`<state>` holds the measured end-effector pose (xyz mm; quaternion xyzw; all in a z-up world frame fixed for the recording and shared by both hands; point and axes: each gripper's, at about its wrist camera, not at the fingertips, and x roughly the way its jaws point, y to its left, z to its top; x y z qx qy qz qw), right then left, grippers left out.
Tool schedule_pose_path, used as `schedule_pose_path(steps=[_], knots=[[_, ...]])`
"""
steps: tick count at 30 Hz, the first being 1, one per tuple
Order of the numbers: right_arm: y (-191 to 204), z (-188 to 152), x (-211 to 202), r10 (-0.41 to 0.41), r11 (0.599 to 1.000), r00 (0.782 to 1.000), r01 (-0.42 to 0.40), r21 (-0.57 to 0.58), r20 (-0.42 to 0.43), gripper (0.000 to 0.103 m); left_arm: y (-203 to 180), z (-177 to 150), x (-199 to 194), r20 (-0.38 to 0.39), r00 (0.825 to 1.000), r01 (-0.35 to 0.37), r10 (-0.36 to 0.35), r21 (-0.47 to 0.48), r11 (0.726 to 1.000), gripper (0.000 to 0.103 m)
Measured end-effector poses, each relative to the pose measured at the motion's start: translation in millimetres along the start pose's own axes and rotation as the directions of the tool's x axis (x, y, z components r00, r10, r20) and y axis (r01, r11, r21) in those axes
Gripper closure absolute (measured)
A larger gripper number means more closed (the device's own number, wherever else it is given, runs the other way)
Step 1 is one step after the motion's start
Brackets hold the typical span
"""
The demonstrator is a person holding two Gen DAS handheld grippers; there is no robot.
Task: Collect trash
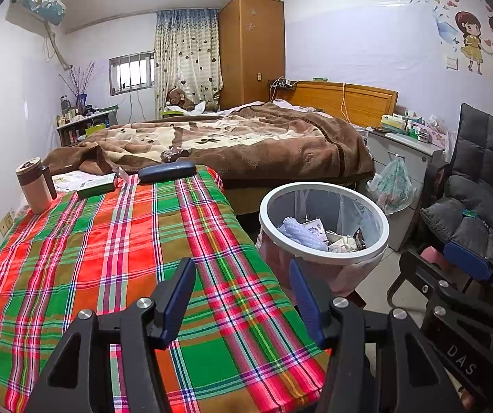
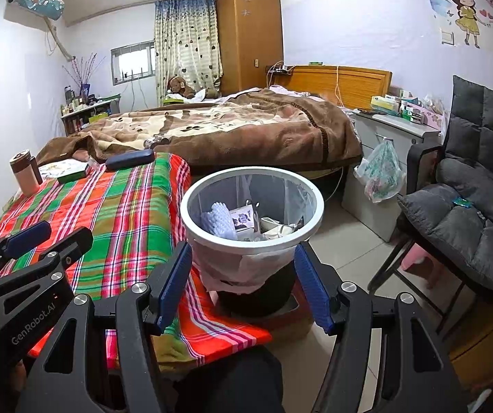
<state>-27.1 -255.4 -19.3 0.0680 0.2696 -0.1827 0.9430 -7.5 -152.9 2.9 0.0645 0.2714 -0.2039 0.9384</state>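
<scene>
Standing upright, trash bin (image 2: 191,203), mouth up, seemingly part-filled.

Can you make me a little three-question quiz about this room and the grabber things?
1. True or false: the left gripper is holding a piece of trash.
2. What stands at the far left corner of the plaid cloth? A) a tumbler B) a teddy bear C) a shoe
3. Fill in: the trash bin stands beside the table and already has ____ in it.

Key:
1. False. Its jaws are open with nothing between them, and so are those of the right gripper.
2. A, the tumbler.
3. Trash: a white foam net and some paper bits.
</scene>
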Motion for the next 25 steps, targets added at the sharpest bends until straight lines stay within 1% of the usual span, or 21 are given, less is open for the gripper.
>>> schedule_pose_path(steps=[25], knots=[[1.2,-0.1,0.1,0.002,1.000,1.000,-0.002,-0.002,-0.003,0.040,-1.9,-0.7,0.5,-0.005,1.000,0.004,-0.004,-0.002,1.000,0.047]])
